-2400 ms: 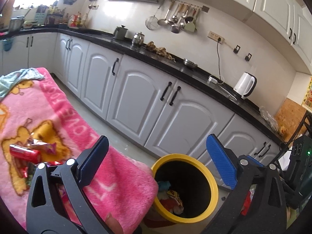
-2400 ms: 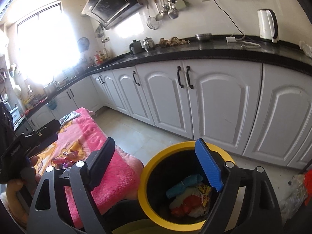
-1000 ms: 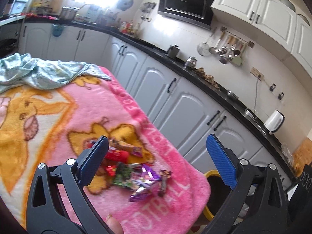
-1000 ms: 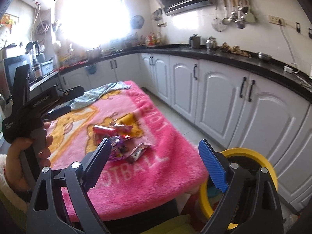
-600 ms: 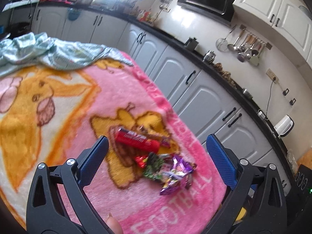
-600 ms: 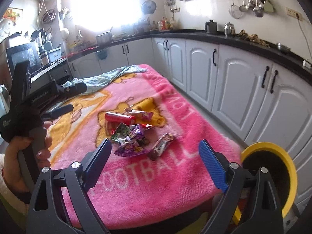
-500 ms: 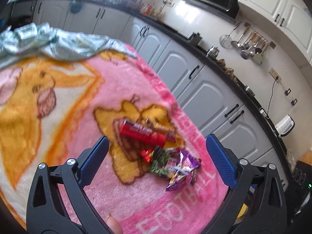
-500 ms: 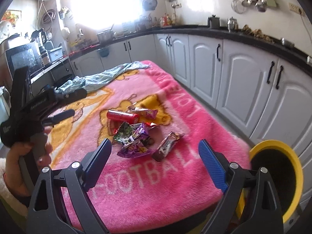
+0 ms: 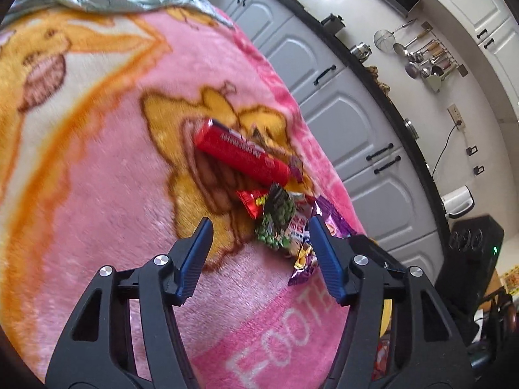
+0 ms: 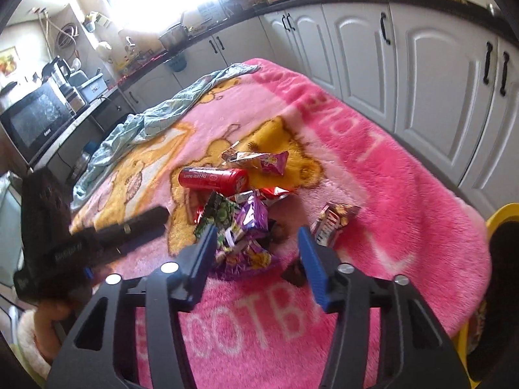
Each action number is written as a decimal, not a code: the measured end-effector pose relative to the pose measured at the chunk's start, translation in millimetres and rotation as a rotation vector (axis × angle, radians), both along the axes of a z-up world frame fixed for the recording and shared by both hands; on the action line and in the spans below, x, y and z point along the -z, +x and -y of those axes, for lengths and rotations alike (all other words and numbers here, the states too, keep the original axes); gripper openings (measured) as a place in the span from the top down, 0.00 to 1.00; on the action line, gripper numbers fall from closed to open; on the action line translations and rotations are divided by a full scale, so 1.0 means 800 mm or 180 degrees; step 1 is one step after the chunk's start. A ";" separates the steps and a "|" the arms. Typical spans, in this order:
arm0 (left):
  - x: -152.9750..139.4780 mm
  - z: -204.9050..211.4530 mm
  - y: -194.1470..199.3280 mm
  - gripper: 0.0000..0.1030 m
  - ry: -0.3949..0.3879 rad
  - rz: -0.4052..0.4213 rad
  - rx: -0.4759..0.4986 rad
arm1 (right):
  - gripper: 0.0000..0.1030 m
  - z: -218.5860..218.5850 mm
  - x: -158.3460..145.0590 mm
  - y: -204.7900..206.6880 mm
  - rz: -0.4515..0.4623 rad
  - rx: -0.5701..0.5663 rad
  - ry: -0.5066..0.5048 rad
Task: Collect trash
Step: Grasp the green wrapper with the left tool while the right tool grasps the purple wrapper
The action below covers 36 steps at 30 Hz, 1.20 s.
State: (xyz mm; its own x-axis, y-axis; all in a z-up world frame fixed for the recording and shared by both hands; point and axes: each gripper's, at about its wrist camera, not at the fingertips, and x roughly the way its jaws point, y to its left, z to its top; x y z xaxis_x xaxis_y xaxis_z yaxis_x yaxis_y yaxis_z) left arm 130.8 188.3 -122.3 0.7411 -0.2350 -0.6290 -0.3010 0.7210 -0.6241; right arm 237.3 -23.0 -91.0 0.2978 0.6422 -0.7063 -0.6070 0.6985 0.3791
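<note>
A heap of snack wrappers lies on a pink blanket (image 9: 97, 194). A red tube (image 9: 241, 155) lies at its far side, a green pea packet (image 9: 275, 223) and purple wrappers (image 9: 327, 217) nearer. My left gripper (image 9: 258, 240) is open and empty, its jaws framing the green packet from just above. In the right wrist view the red tube (image 10: 212, 178), the purple wrappers (image 10: 253, 217) and a brown wrapper (image 10: 332, 223) show. My right gripper (image 10: 258, 243) is open and empty, low over the near purple wrappers. The left gripper (image 10: 142, 223) shows at left.
A yellow-rimmed bin (image 10: 499, 217) stands off the blanket's right end. A light green cloth (image 10: 155, 120) lies at the blanket's far side. White cabinets (image 10: 438, 74) under a black counter run along the wall. A black device (image 9: 470, 259) sits near the bin.
Both grippers have dropped closer to the wrapper heap, which now fills the space between their jaws. Earlier they were over the bin. The wrappers have not moved.
</note>
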 end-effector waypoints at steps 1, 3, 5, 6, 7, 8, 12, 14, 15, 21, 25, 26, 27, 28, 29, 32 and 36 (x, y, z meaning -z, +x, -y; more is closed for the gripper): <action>0.004 0.001 0.002 0.49 -0.0026 -0.0009 0.0022 | 0.63 -0.002 0.003 0.004 -0.0053 0.0000 0.0012; 0.010 0.003 0.005 0.49 -0.0060 -0.0036 0.0032 | 0.73 -0.004 0.009 0.013 -0.0148 -0.0006 0.0037; 0.015 0.005 0.009 0.49 -0.0086 -0.0063 0.0041 | 0.81 -0.004 0.013 0.017 -0.0219 -0.0030 0.0075; 0.018 0.006 0.011 0.49 -0.0098 -0.0078 0.0041 | 0.81 -0.003 0.013 0.017 -0.0218 -0.0020 0.0089; 0.020 0.007 0.013 0.54 -0.0100 -0.0081 0.0044 | 0.81 -0.001 0.012 0.017 -0.0208 -0.0011 0.0095; 0.020 0.008 0.017 0.56 -0.0090 -0.0086 0.0043 | 0.82 0.001 0.012 0.017 -0.0208 -0.0009 0.0100; 0.022 0.015 0.021 0.84 -0.0085 -0.0092 0.0088 | 0.82 0.004 0.011 0.016 -0.0200 0.0001 0.0113; 0.020 0.018 0.020 0.91 -0.0053 -0.0060 0.0108 | 0.82 0.004 0.010 0.013 -0.0140 -0.0004 0.0082; 0.019 0.019 0.021 0.95 -0.0032 -0.0053 0.0132 | 0.82 0.004 0.010 0.012 -0.0121 -0.0005 0.0073; 0.004 0.030 0.016 0.98 0.0126 0.0036 0.0232 | 0.84 0.012 0.004 0.005 -0.0069 0.0020 0.0099; -0.014 0.036 0.010 0.98 0.0241 0.0138 0.0272 | 0.84 0.024 -0.006 0.000 -0.0019 0.0067 0.0151; -0.018 0.038 0.010 0.98 0.0261 0.0164 0.0278 | 0.84 0.026 -0.009 0.000 -0.0004 0.0079 0.0163; -0.022 0.040 0.009 0.98 0.0272 0.0193 0.0287 | 0.84 0.030 -0.014 -0.001 0.0021 0.0091 0.0188; -0.028 0.042 0.007 0.98 0.0292 0.0230 0.0302 | 0.84 0.035 -0.019 -0.003 0.0050 0.0098 0.0210; -0.034 0.045 0.006 0.98 0.0323 0.0265 0.0315 | 0.84 0.038 -0.024 -0.005 0.0084 0.0110 0.0224; -0.050 0.054 0.003 0.99 0.0379 0.0357 0.0357 | 0.84 0.047 -0.037 -0.009 0.0162 0.0145 0.0269; -0.068 0.068 0.002 0.99 0.0441 0.0461 0.0431 | 0.84 0.068 -0.057 -0.013 0.0269 0.0214 0.0357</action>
State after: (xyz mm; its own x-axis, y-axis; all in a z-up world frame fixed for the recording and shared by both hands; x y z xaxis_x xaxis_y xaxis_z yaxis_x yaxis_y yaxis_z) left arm 132.5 133.5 -67.8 0.7934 -0.2573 -0.5516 -0.1102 0.8305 -0.5460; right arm 226.9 -77.5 -45.7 0.3982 0.6922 -0.6019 -0.5934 0.6948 0.4064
